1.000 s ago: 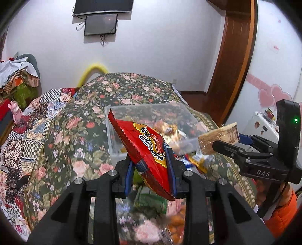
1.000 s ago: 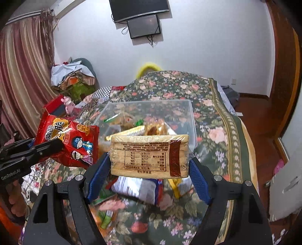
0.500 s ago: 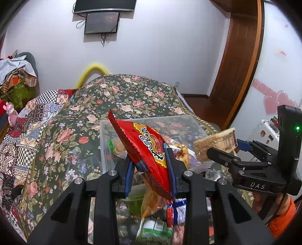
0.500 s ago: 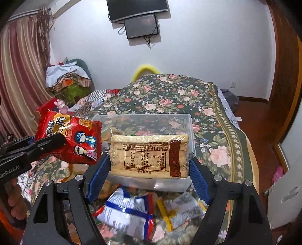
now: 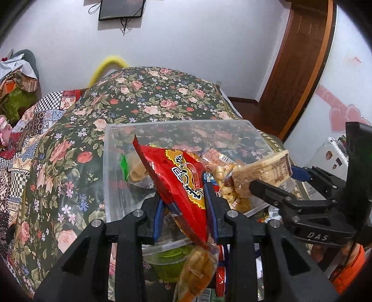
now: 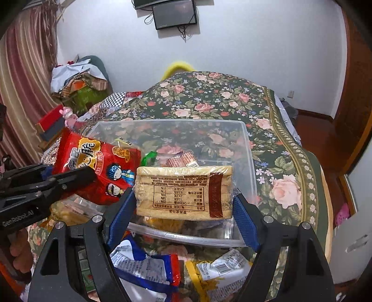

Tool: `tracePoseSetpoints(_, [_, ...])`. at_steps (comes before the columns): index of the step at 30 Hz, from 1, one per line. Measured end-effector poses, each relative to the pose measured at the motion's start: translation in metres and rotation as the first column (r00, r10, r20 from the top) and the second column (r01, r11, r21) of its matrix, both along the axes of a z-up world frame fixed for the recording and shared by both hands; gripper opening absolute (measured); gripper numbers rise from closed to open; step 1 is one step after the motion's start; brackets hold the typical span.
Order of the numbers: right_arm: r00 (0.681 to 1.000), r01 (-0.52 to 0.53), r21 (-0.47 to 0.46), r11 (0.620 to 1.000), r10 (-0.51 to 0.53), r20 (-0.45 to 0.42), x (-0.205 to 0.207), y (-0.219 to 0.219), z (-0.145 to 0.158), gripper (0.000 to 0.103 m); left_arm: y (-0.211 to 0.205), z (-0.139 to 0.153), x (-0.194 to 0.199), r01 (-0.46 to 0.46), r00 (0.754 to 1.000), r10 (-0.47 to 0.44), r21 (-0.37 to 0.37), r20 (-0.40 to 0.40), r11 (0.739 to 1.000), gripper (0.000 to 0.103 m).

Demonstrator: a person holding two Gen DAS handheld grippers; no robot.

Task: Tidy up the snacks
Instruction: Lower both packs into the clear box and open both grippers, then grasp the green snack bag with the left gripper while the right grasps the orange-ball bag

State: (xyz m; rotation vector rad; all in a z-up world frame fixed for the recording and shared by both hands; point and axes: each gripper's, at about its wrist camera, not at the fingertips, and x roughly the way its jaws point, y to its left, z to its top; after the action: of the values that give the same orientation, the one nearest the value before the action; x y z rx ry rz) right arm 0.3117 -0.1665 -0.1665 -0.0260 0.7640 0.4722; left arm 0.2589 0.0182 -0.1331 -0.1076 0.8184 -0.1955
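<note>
Red bag (image 5: 181, 183): pinched edge-on in left tongs (image 5: 183, 204), centre frame, over clear bin (image 6: 244, 130)
Biscuit pack (image 6: 183, 192): clamped across its ends in right tongs (image 6: 183, 209), ready to drop

Bin (image 6: 244, 144) contents behind cracker pack (image 6: 183, 192)

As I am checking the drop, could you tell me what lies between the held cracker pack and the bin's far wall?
In the right wrist view, behind the cracker pack lie a small brown packet and a green wrapper; beyond them the clear bin floor shows bare.

A floral bedspread (image 6: 232, 102) lies below a wall-mounted screen (image 6: 175, 12).
</note>
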Motion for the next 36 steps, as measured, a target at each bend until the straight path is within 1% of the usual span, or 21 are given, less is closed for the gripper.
tracePoseSetpoints(1, [1.000,-0.001,0.002,1.000,0.001,-0.002,0.001,0.000,0.000,0.078,0.001,-0.001,0.001,-0.006,1.000,0.006,0.004,-0.004,1.000,0.032])
tracePoseSetpoints(6, [0.999,0.018,-0.018,1.000,-0.019,-0.031,0.003,-0.003,-0.004,0.078,0.007,-0.003,0.000,-0.048,0.999,0.049,0.028,-0.021,0.998,0.040])
tracePoseSetpoints(10, [0.999,0.029,-0.025,0.999,-0.030,-0.043,-0.002,-0.008,-0.006,0.078,0.014,-0.002,-0.008,-0.067,0.998,0.068,0.031,-0.020,0.997,0.052])
tracePoseSetpoints(12, [0.999,0.021,-0.022,1.000,-0.022,-0.048,-0.006,-0.011,-0.005,0.078,0.016,0.001,-0.014,-0.070,0.997,0.071,0.034,-0.009,0.997,0.054])
tracePoseSetpoints(16, [0.999,0.027,-0.015,1.000,-0.027,-0.042,-0.013,-0.016,0.001,0.078,0.019,0.009,-0.026,-0.073,0.997,0.073,0.047,0.003,0.996,0.056])
tracePoseSetpoints(20, [0.999,0.046,-0.012,0.999,-0.046,-0.014,-0.022,-0.024,0.009,0.083,0.022,0.018,-0.042,-0.073,0.997,0.072,0.053,0.018,0.996,0.058])
tracePoseSetpoints(22, [0.999,0.048,-0.014,0.999,-0.048,-0.006,-0.027,-0.027,0.013,0.083,0.024,0.022,-0.050,-0.074,0.997,0.073,0.057,0.025,0.996,0.060])
tracePoseSetpoints(26, [0.999,0.042,-0.017,0.999,-0.042,0.011,-0.045,-0.029,0.020,0.083,0.026,0.029,-0.070,-0.068,0.997,0.066,0.058,0.025,0.996,0.061])
tracePoseSetpoints(30, [1.000,0.014,-0.003,1.000,-0.014,0.011,-0.066,-0.026,0.023,0.083,0.029,0.031,-0.092,-0.062,0.998,0.061,0.056,0.021,0.996,0.063])
tracePoseSetpoints(33, [1.000,-0.016,0.013,1.000,0.016,0.001,-0.084,-0.020,0.022,0.083,0.029,0.030,-0.111,-0.055,0.998,0.055,0.058,0.016,0.997,0.069])
tracePoseSetpoints(36, [0.998,-0.054,0.020,0.998,0.055,-0.019,-0.102,-0.009,0.019,0.084,0.027,0.027,-0.133,-0.047,0.999,0.046,0.074,0.019,0.996,0.070])
